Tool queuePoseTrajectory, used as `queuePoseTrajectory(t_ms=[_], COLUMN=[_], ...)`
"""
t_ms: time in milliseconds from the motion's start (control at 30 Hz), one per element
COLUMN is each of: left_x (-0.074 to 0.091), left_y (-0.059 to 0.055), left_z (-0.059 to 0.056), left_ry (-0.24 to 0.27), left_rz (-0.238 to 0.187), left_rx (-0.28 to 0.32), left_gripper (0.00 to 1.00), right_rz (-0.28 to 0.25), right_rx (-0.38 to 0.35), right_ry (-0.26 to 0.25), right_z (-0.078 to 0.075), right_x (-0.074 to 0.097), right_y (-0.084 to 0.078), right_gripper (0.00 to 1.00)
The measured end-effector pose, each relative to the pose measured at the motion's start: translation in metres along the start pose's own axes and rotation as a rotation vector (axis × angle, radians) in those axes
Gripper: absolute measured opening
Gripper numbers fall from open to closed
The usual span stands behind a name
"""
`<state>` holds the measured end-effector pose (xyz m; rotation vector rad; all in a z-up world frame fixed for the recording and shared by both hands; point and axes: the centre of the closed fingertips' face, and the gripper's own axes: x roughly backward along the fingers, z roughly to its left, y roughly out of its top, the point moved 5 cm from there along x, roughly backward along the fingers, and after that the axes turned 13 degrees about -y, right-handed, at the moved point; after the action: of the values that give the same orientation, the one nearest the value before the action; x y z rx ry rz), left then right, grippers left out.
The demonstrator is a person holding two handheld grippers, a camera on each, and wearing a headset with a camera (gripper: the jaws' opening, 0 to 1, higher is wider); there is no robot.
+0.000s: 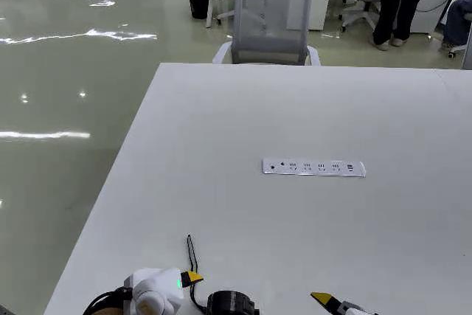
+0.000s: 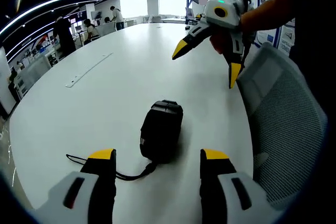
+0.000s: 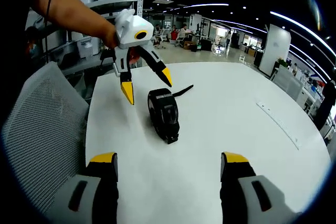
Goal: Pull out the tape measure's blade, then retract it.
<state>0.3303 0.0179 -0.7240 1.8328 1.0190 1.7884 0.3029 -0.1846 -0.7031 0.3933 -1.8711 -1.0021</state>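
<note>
A black tape measure (image 2: 161, 129) lies on the white table (image 1: 295, 123), its black wrist strap (image 1: 192, 252) trailing away; it also shows at the bottom edge of the head view (image 1: 231, 305) and in the right gripper view (image 3: 164, 113). My left gripper (image 2: 157, 162) is open, just short of the tape measure, jaws level with its near end. My right gripper (image 3: 167, 165) is open too, facing the tape measure from the other side with a gap. In the head view the left gripper (image 1: 166, 289) sits beside the tape measure, and a yellow tip of the right gripper (image 1: 324, 300) shows.
A white power strip (image 1: 313, 168) lies mid-table. A grey mesh chair (image 1: 270, 23) stands at the table's far edge; another mesh chair (image 2: 286, 124) is near the table's edge behind me. A person (image 1: 398, 1) stands in the background.
</note>
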Motion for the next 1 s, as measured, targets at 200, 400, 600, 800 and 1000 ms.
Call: queuePoseTrajectory(t_ms=[200,400,600,800,1000], left_x=[-0.008,-0.015,-0.018,-0.022,-0.029], left_y=[-0.001,-0.006,0.001,0.008,0.01], left_z=[0.0,-0.002,0.0,0.001,-0.001], left_ry=[-0.032,-0.055,-0.041,-0.052,-0.064], left_rz=[0.036,0.078,0.102,0.104,0.156], left_rx=[-0.035,-0.033,-0.059,-0.075,-0.101], left_gripper=[0.59,0.54,0.4,0.39,0.37], right_rz=[0.008,0.006,0.032,0.055,0.079], right_rx=[-0.003,-0.031,0.032,0.099,0.158], right_ry=[0.067,0.105,0.124,0.153,0.187], right_z=[0.002,-0.001,-0.002,0.004,0.009], right_x=[-0.014,-0.027,-0.041,-0.054,-0.065], right_y=[0.002,0.005,0.006,0.006,0.007], right_gripper=[0.79,0.7,0.62,0.55,0.47])
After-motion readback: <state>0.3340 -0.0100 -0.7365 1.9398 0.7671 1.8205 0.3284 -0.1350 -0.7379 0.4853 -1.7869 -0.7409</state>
